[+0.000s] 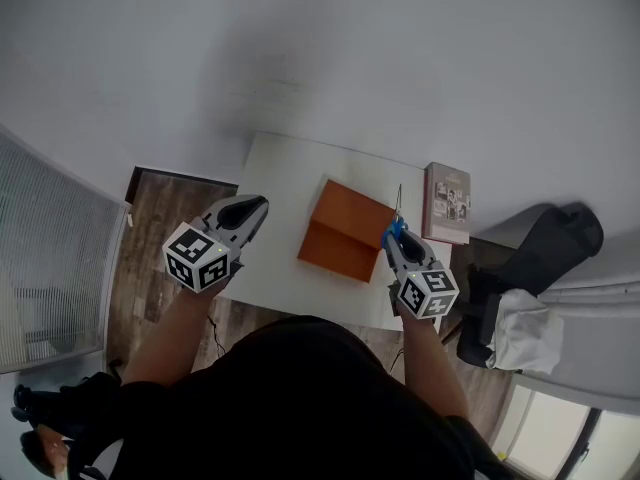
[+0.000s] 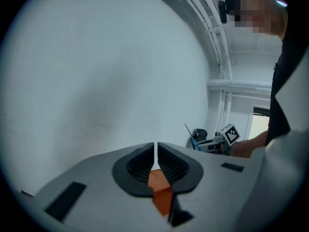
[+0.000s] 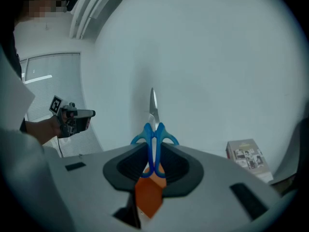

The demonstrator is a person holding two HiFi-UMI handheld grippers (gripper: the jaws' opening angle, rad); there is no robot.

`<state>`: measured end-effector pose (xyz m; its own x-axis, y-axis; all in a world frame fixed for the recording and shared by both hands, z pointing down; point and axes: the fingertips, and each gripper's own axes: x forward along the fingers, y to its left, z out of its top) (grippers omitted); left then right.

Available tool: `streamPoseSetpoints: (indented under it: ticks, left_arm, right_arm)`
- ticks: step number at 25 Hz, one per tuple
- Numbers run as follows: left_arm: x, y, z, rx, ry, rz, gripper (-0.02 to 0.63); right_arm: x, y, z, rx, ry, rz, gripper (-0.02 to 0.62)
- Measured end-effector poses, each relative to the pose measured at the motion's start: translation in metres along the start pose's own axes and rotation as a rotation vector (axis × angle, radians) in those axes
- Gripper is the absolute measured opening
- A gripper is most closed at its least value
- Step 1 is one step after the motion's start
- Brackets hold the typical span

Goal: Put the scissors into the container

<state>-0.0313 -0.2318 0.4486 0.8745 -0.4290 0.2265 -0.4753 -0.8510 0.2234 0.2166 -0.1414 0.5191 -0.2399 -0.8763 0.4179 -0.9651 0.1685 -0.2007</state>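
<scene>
Blue-handled scissors [image 3: 154, 134] are clamped in the right tool [image 3: 153, 161], blades forward, near the orange container [image 1: 345, 230] on the counter [image 1: 285, 173]. Left tool [image 2: 156, 161] is closed and empty. Step: carrying. Next: centre over the container, lower, release.

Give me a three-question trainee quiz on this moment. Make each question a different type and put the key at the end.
1. Multiple choice: what is clamped in the right gripper?
A) a pen
B) blue-handled scissors
C) nothing

2. Fill in the blank: in the head view, the book lies to the person's ____ of the orange container.

3. True or false: the scissors already lie inside the orange container.

Key
1. B
2. right
3. False. The right gripper holds them by the handles, with the blades pointing away from it.
</scene>
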Motion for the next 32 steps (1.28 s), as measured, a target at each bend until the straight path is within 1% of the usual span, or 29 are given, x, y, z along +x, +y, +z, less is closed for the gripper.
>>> streamPoseSetpoints:
  ticks: [6,18,24,32]
  left_arm:
    - [0.003,0.01,-0.001,-0.009,0.005,0.021,0.029]
    - [0.007,0.026,-0.006,-0.028,0.017,0.047,0.028]
    - [0.011,0.032,-0.011,-0.039,0.03,0.05,0.028]
    - [0.018,0.041,-0.016,-0.05,0.044,0.054,0.025]
  right_arm:
    - [0.024,-0.002,-0.018,-0.005,0.057,0.026,0.086]
    - [0.063,0.004,-0.069,-0.02,0.204,0.088,0.086]
    - [0.077,0.011,-0.099,-0.054,0.296,0.134,0.086]
    - [0.089,0.017,-0.14,-0.074,0.408,0.176,0.086]
